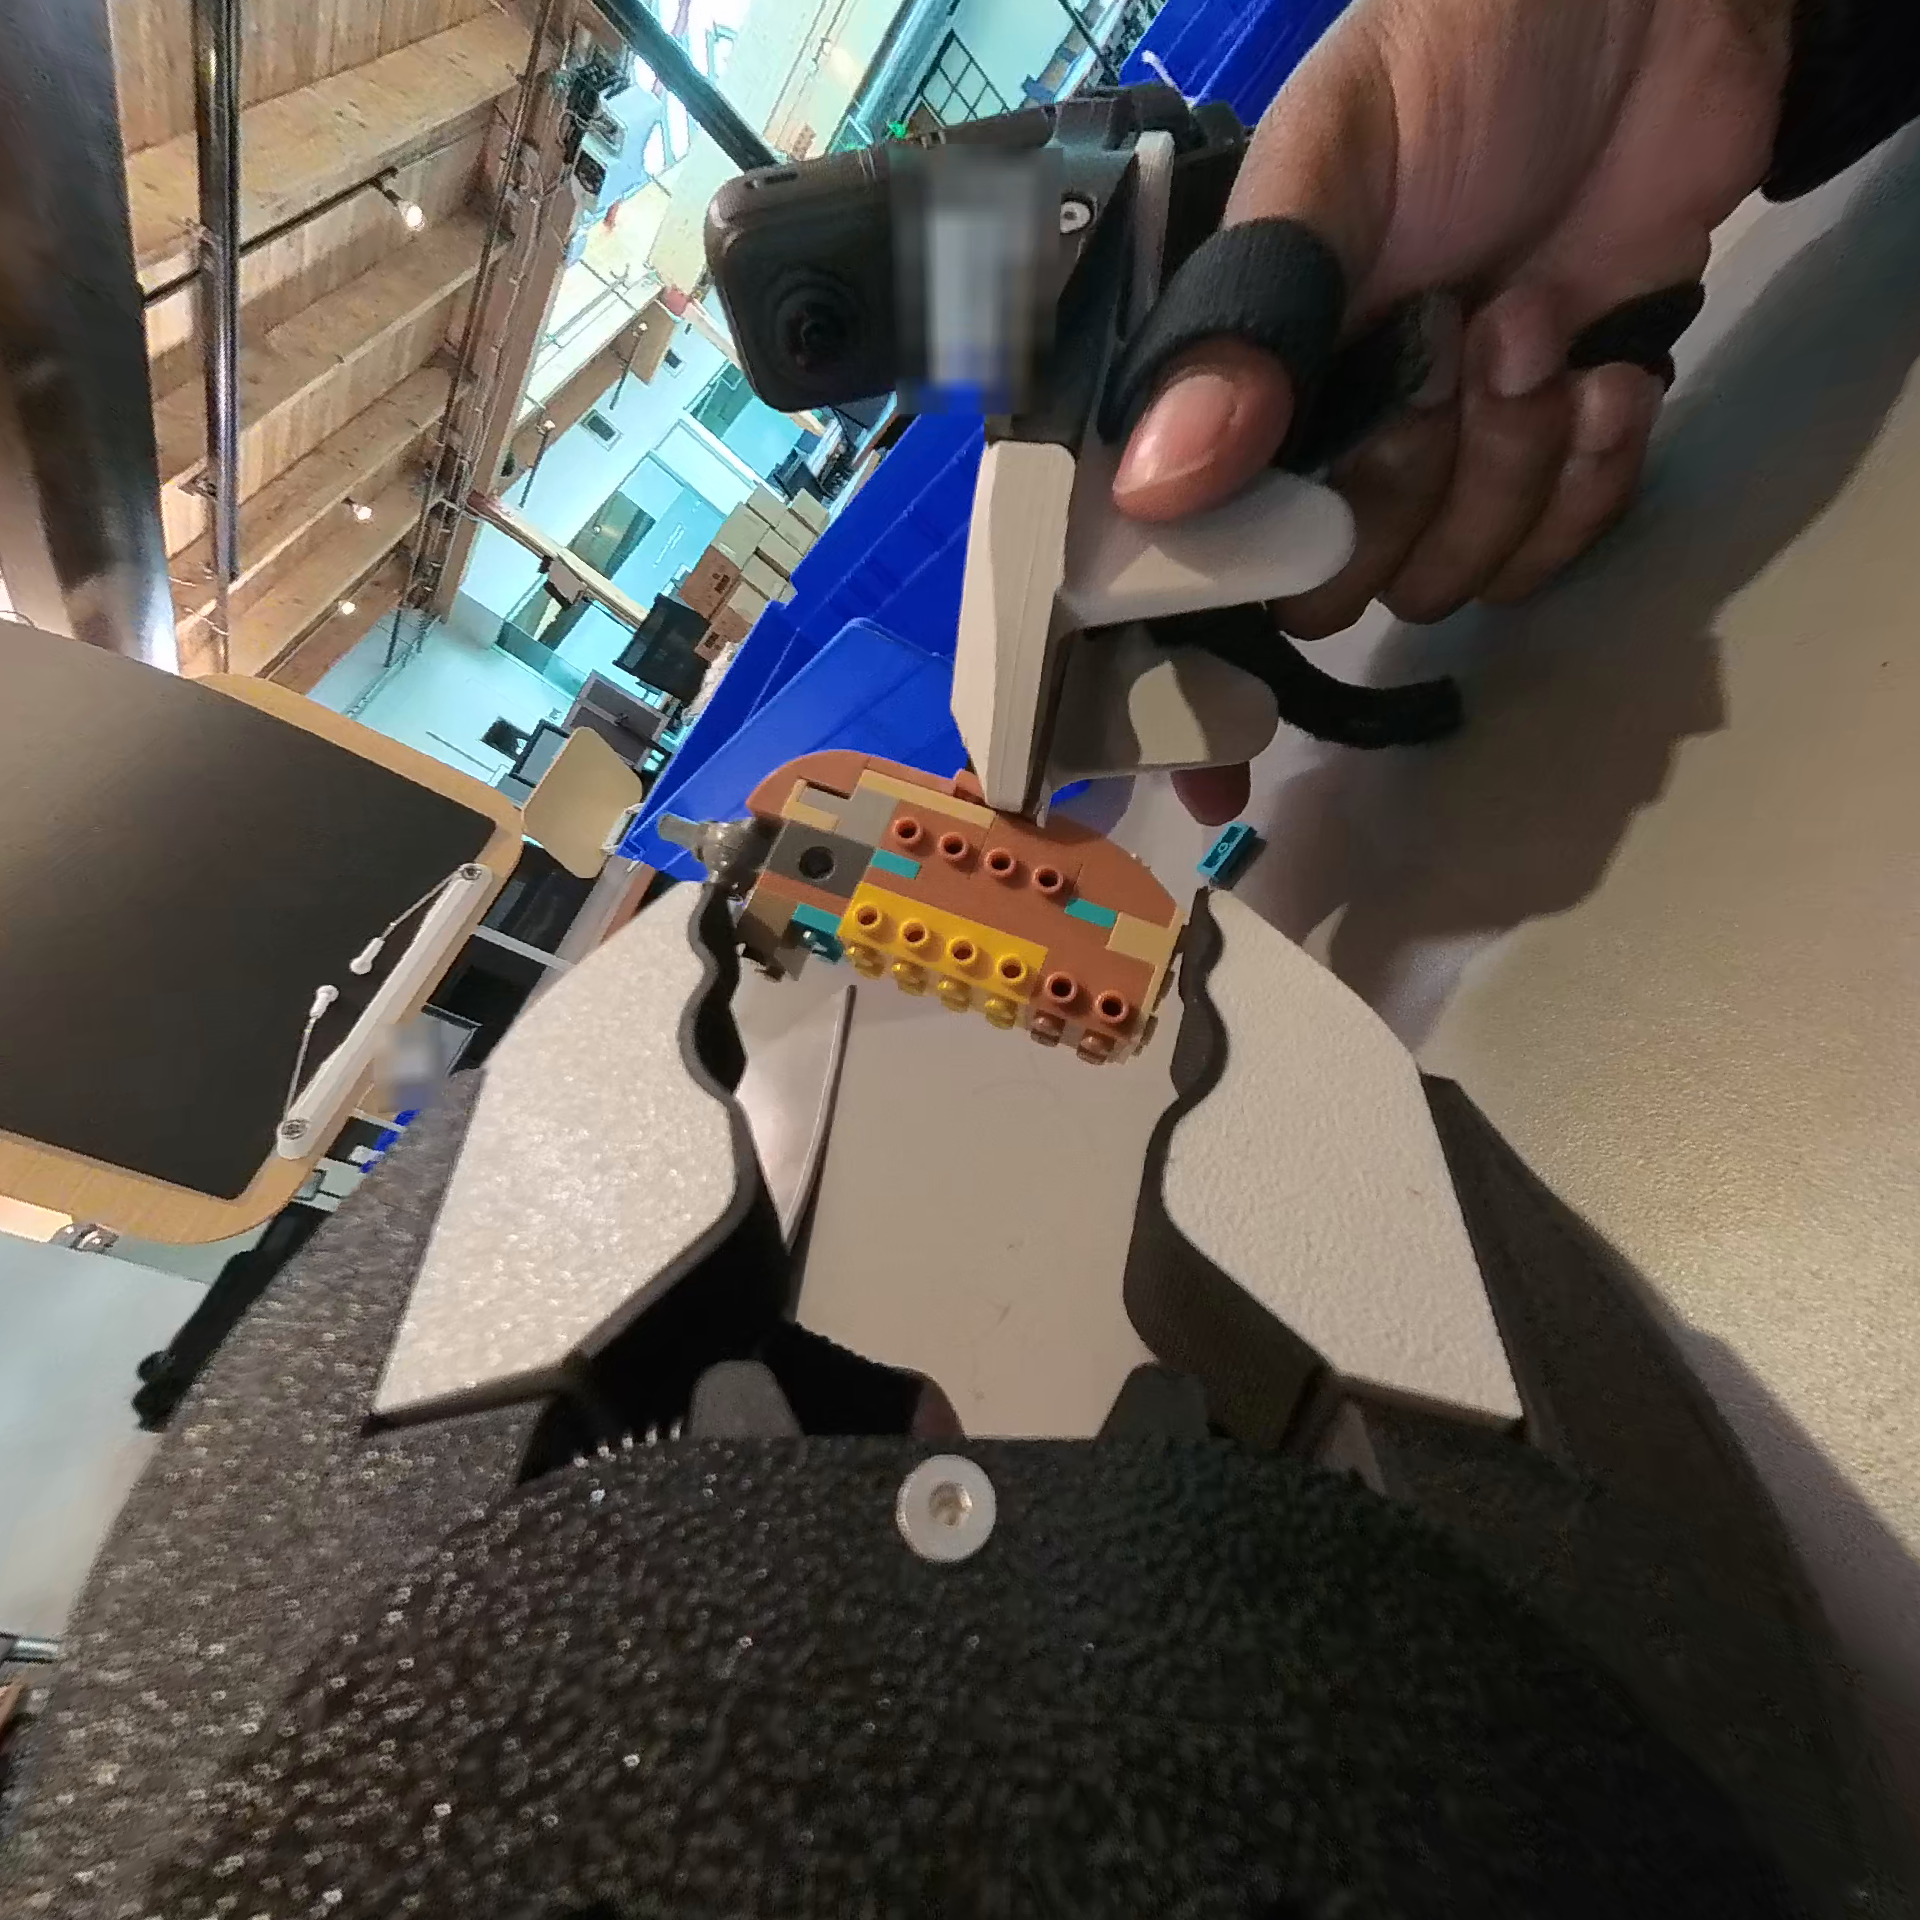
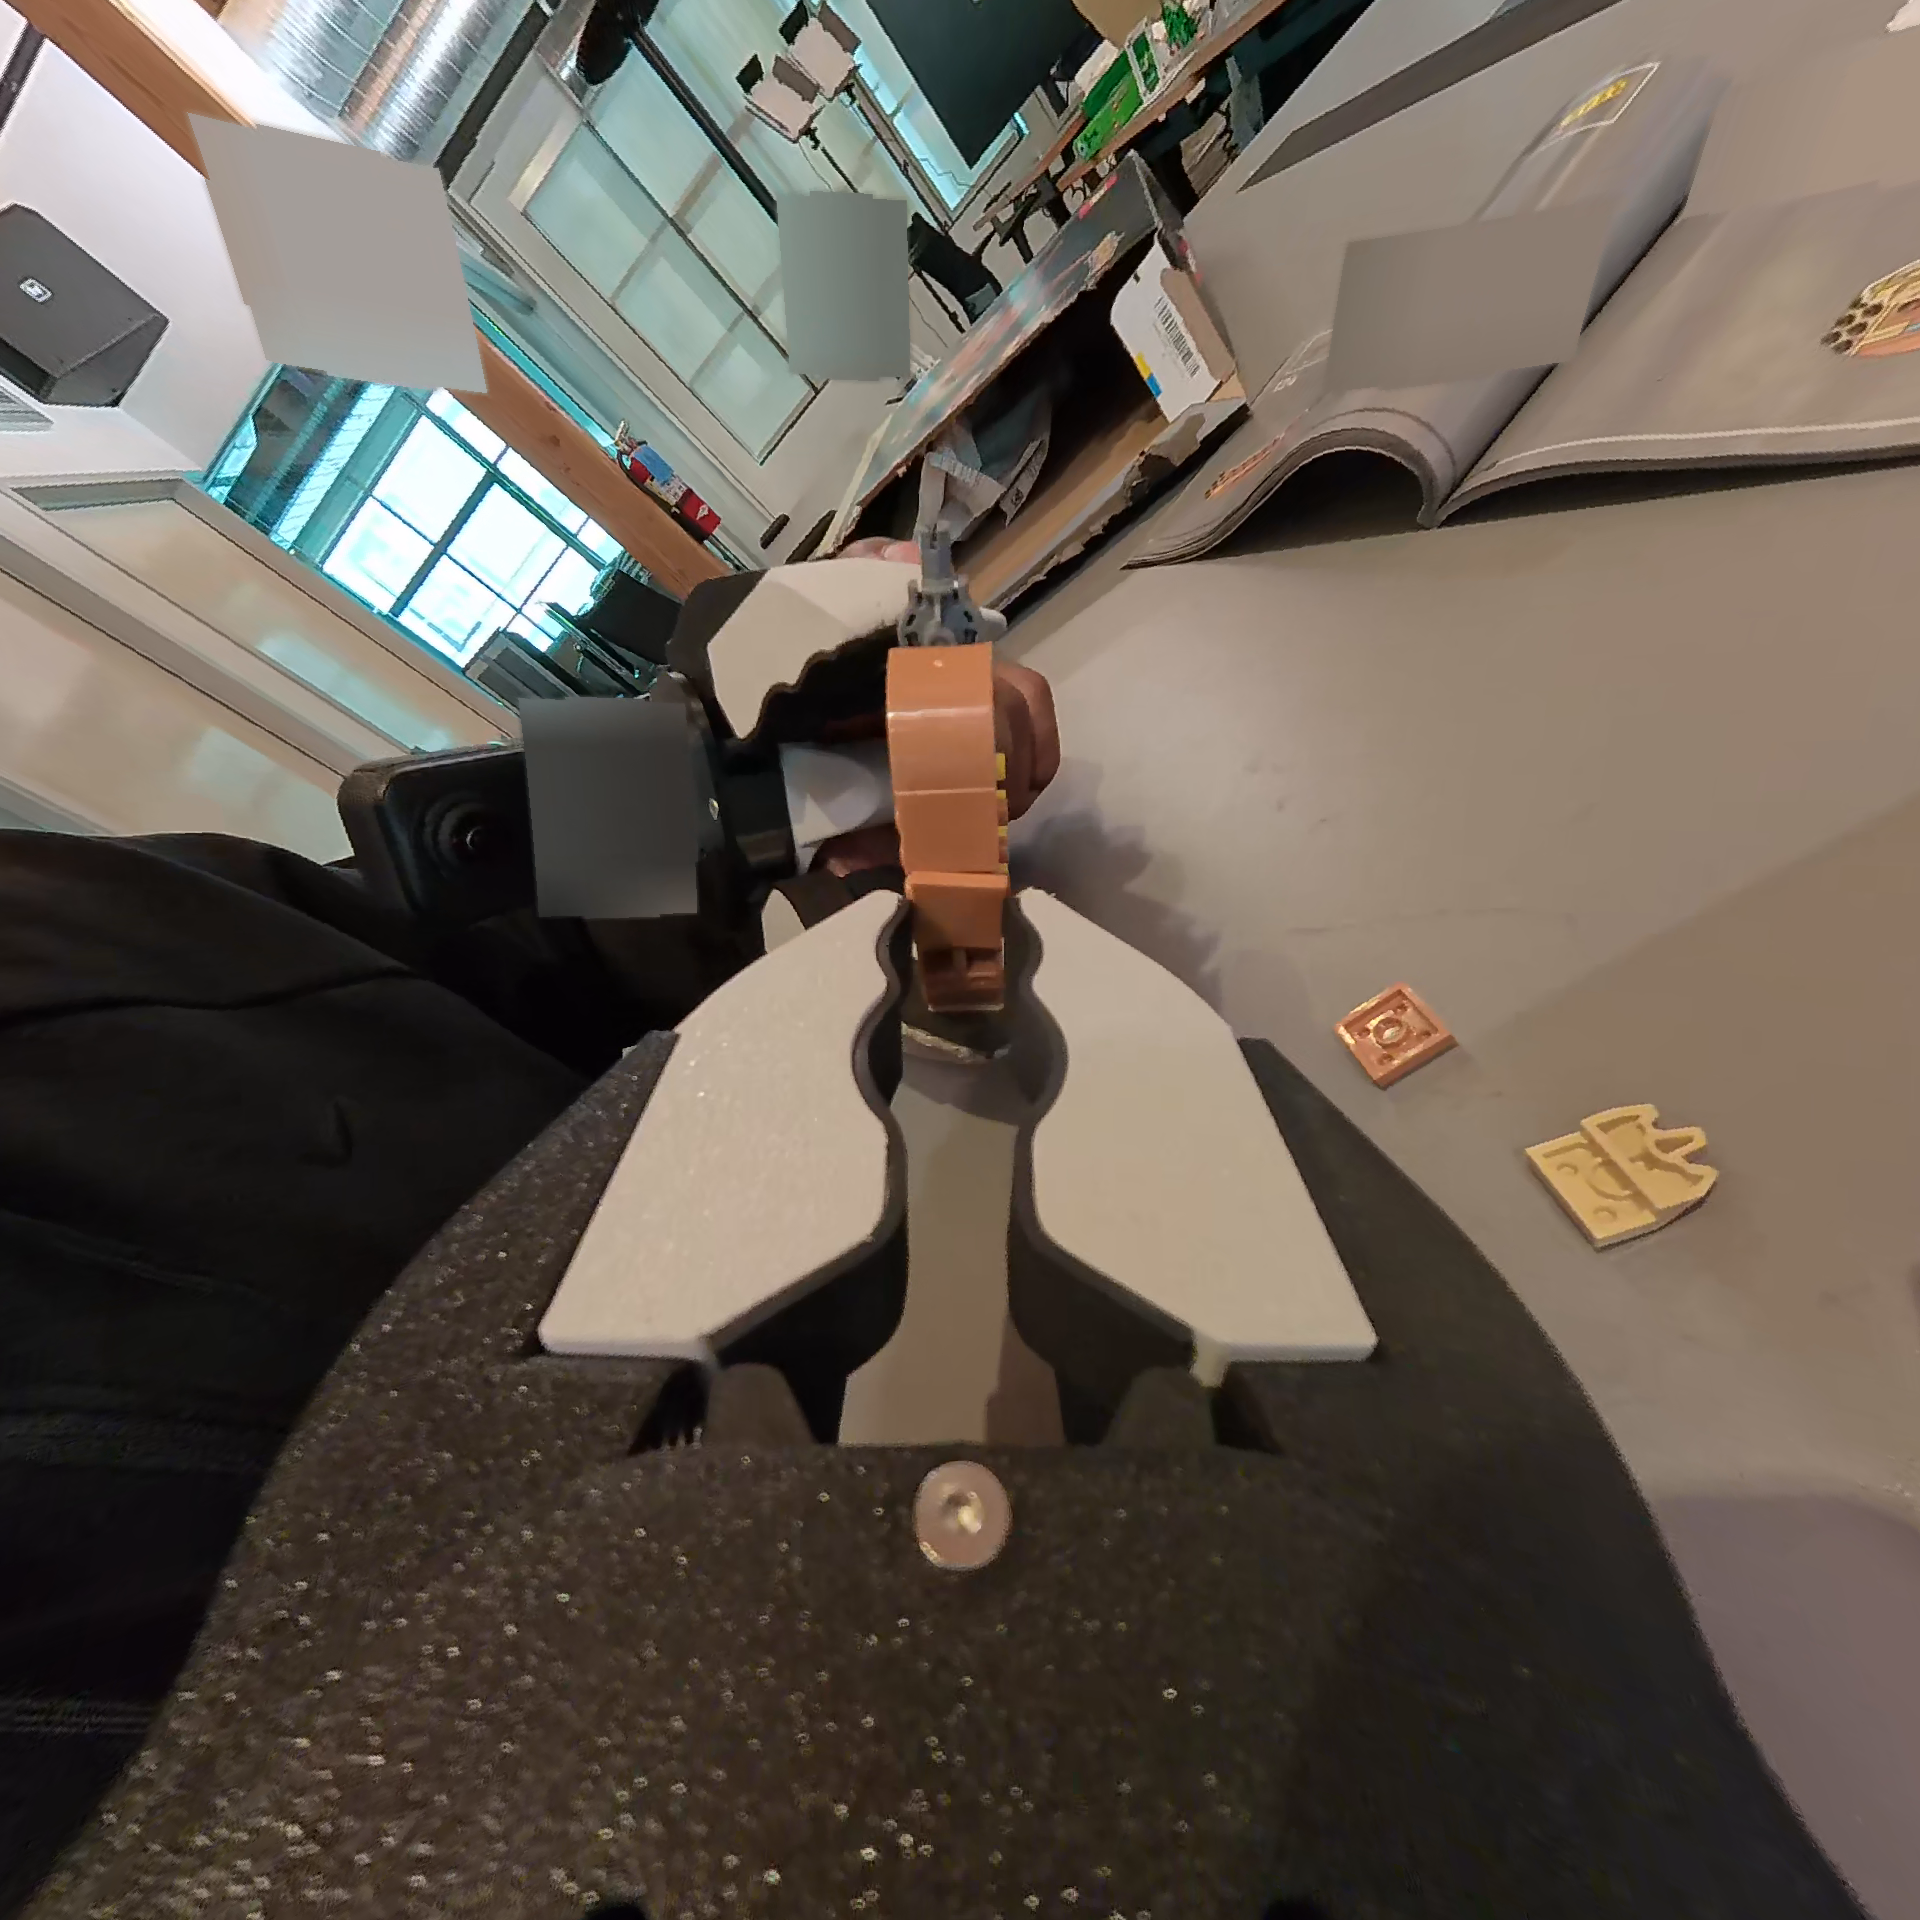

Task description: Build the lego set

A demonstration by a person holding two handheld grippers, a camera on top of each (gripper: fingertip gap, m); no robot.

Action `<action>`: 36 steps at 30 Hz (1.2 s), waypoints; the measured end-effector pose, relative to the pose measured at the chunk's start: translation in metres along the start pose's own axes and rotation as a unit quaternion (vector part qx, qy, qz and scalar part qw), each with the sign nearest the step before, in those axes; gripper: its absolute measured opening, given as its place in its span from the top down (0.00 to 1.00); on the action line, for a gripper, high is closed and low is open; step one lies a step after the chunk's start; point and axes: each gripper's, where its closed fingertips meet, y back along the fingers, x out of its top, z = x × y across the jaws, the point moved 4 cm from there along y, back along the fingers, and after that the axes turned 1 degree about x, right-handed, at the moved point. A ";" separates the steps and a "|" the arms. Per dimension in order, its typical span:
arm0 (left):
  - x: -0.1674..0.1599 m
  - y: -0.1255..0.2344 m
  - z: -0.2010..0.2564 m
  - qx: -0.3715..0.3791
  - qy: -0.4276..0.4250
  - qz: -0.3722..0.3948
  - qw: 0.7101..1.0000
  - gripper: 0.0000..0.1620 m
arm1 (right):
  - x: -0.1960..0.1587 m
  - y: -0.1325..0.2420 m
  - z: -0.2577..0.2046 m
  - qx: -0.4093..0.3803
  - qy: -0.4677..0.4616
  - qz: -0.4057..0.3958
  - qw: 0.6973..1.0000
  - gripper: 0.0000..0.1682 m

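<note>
The lego build (image 1: 966,914) is a brown curved block with yellow, teal and tan bricks and a grey tip at one end. My left gripper (image 1: 951,961) is shut on it, one finger at each end, and holds it above the table (image 1: 1662,987). My right gripper (image 1: 1023,800), held by a hand, comes down from above onto its upper edge. In the right wrist view the build (image 2: 940,769) is edge-on. My right gripper (image 2: 956,940) is shut on its near brown end. The left gripper (image 2: 800,644) shows behind it.
A brown square plate (image 2: 1392,1034) and a tan piece (image 2: 1621,1174) lie on the grey table to the right. An open instruction booklet (image 2: 1558,416) and a cardboard box (image 2: 1164,343) lie farther back. A small teal piece (image 1: 1226,854) lies near blue bins (image 1: 831,675). My left and right fingertips are right by each other.
</note>
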 end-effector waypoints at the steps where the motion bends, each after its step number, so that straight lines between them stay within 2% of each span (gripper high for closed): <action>1: 0.000 0.000 0.000 0.001 -0.002 0.000 1.000 0.50 | 0.000 0.000 0.000 0.000 0.001 0.000 1.000 0.91; 12: 0.003 0.000 0.007 -0.006 -0.030 0.005 1.000 0.50 | -0.004 -0.005 -0.002 -0.007 0.020 -0.016 1.000 0.89; 14: -0.002 -0.003 0.005 0.007 -0.040 -0.018 0.999 0.50 | -0.002 -0.004 0.000 -0.023 0.023 -0.006 0.999 0.90; 25: 0.000 -0.002 0.004 0.003 -0.009 0.002 1.000 0.50 | 0.001 -0.004 -0.001 -0.024 0.030 0.008 0.999 0.90; 32: -0.001 0.002 0.005 -0.051 0.068 0.026 0.996 0.50 | 0.005 0.000 -0.003 -0.015 0.042 0.023 0.999 0.90; 36: -0.004 0.000 0.007 -0.048 0.054 0.015 0.997 0.50 | 0.004 0.000 -0.001 -0.013 0.025 0.018 0.999 0.90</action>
